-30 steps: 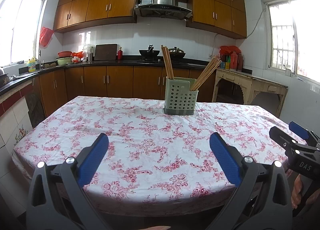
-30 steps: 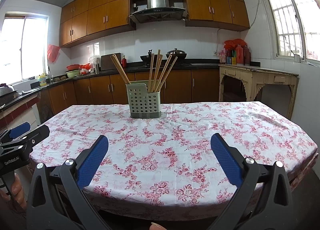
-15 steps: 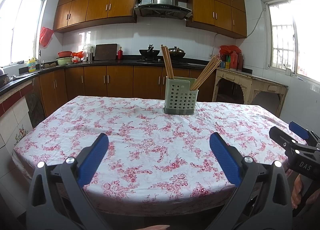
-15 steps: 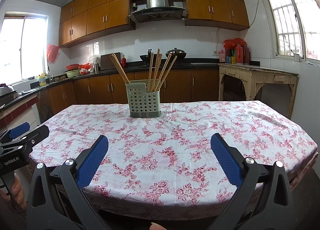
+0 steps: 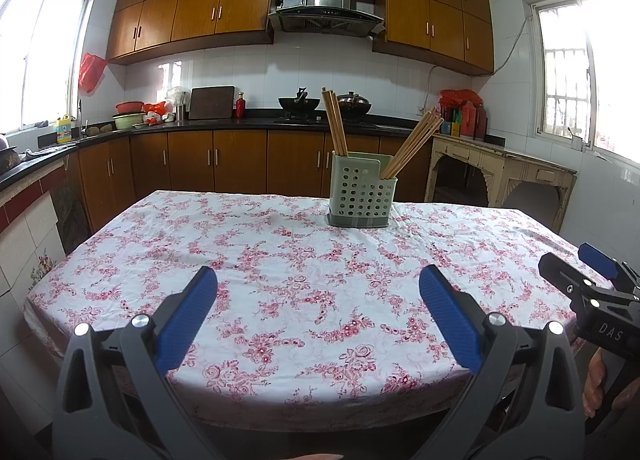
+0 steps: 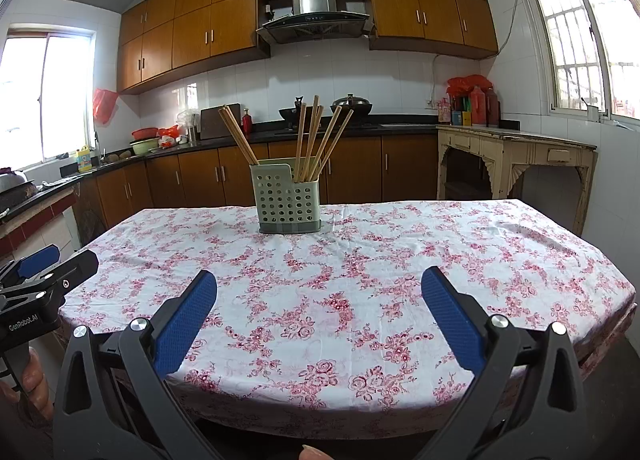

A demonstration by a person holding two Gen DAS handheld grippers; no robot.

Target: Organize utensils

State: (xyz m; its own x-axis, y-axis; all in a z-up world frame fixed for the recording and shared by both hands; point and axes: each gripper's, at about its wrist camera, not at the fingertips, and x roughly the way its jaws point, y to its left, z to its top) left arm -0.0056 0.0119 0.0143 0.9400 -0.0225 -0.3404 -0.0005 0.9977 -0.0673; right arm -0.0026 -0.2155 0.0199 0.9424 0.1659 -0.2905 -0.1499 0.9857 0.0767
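Two blue-padded grippers, left gripper (image 5: 318,292) and right gripper (image 6: 319,294), are spread wide and empty at the near edge of the floral-clothed table (image 5: 280,300). The pale green perforated plastic chopstick holder (image 5: 362,191) with wooden chopsticks (image 5: 335,123) stands well apart, at the far edge.

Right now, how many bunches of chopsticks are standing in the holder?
2: the left bunch leans out of the holder, the right bunch fans out. Some sticks may be hidden.

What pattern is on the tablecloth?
The tablecloth is white with a pink-red rose floral print, clearest in the right wrist view.
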